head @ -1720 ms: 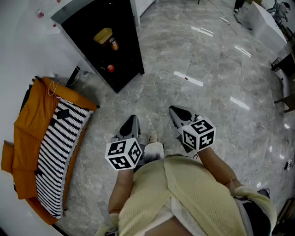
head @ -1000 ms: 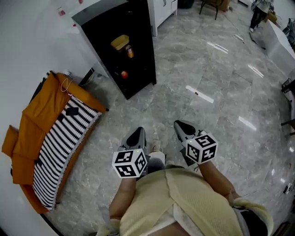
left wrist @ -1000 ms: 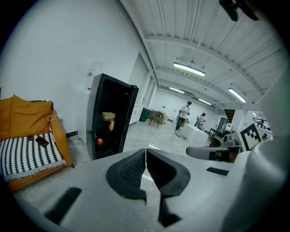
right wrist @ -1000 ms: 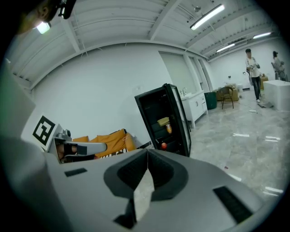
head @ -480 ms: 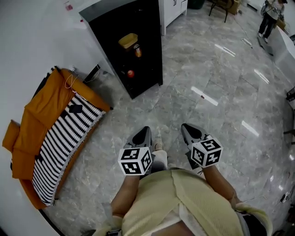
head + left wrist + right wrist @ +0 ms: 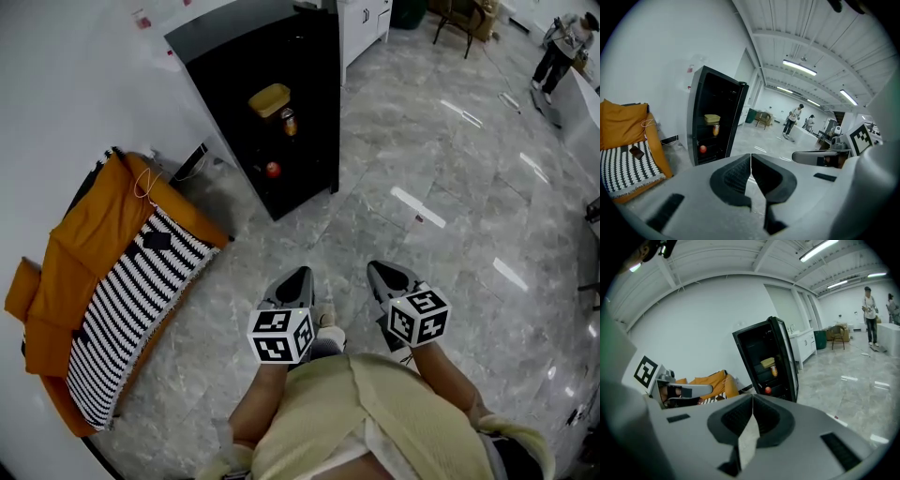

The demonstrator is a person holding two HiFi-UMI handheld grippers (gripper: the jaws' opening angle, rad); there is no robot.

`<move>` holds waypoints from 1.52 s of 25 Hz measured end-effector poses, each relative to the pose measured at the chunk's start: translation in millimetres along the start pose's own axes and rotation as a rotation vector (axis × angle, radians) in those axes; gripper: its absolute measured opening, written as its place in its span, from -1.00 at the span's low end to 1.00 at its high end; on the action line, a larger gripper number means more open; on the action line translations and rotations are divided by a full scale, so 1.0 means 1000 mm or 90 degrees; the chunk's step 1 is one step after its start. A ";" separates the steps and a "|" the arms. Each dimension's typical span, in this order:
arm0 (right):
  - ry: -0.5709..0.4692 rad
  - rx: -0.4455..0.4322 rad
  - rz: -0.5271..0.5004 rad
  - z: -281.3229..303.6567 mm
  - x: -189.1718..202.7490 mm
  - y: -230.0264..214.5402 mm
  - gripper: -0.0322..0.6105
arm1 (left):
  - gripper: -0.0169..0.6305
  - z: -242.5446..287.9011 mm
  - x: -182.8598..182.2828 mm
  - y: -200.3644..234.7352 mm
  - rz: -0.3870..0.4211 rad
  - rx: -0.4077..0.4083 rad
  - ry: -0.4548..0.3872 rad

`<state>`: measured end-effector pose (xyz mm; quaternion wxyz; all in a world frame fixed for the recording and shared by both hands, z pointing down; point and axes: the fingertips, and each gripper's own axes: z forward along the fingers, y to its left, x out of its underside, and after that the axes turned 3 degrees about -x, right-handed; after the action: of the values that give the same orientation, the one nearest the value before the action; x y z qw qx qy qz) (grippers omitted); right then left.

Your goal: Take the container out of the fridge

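Polished grey stone floor [image 6: 450, 169] is lying between the person and the black fridge [image 6: 314, 112], which is standing open against the white wall. The container [image 6: 269, 99], yellow-lidded, is sitting on an upper shelf inside, with a small jar [image 6: 289, 123] just below and beside it and a red fruit [image 6: 273, 170] lower down. The left hand-held gripper [image 6: 300, 274] and the right hand-held gripper [image 6: 380, 269] are both pointing towards the fridge, well apart from it, each with jaws pressed together and nothing between them.

Risks noted: jaws reaching the shelf unopened would be shoving the container deeper. The jar, being so near, is likely to be knocked over. A wide, smooth container may be slipping from a single narrow pinch.
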<state>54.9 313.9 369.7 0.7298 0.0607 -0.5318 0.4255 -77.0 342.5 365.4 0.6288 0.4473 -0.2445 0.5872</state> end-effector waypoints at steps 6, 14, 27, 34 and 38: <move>0.014 -0.001 -0.009 0.038 -0.020 -0.006 -0.81 | -0.87 0.024 -0.019 0.024 -0.006 0.000 0.004; 0.026 0.000 -0.015 0.081 -0.043 -0.011 -0.81 | -0.87 0.049 -0.037 0.052 -0.018 0.002 0.013; 0.037 -0.010 -0.027 0.122 -0.072 -0.027 -0.81 | -0.87 0.082 -0.053 0.072 -0.028 -0.012 0.026; 0.044 -0.057 -0.046 0.151 -0.103 -0.052 -0.81 | -0.87 0.115 -0.077 0.077 -0.046 -0.062 0.013; 0.051 -0.087 -0.058 0.166 -0.121 -0.068 -0.81 | -0.87 0.139 -0.092 0.067 -0.039 -0.076 0.007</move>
<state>-27.5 113.6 365.6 0.7716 0.0179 -0.5266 0.3564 -128.2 170.3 374.0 0.6733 0.4132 -0.2617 0.5544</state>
